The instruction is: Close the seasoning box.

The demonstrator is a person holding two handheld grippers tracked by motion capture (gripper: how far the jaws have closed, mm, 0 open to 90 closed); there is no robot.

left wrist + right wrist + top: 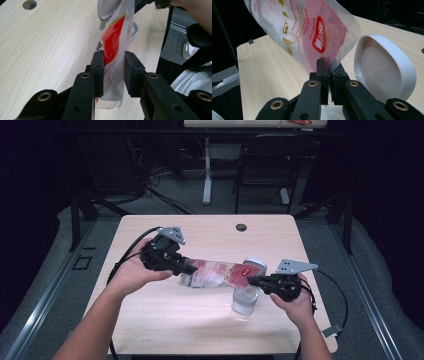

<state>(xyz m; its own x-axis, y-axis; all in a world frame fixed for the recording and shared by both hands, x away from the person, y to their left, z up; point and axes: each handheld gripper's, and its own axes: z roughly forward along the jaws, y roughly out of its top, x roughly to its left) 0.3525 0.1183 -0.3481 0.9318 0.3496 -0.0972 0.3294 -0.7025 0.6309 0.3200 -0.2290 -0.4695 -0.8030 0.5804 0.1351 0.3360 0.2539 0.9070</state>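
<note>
While both grippers pinch it, the clear plastic pouch with red and pink print (pixel 215 274) hangs stretched between them above the light wooden table (pixel 210 232). Left gripper (pixel 186 268) clamps one end of the pouch (pixel 113 50), jaws pressing the crumpled film. Right gripper (pixel 251 281) has its jaws almost together on the pouch's other edge (pixel 312 32). Just under that end stands a clear round container (pixel 245 301) with its white hinged lid (pixel 384 67) open. Round cable hole (pixel 241 227) sits near the table's far edge.

Glossy plastic pouch (pixel 216 273), matt wooden table (pixel 210 320)
</note>
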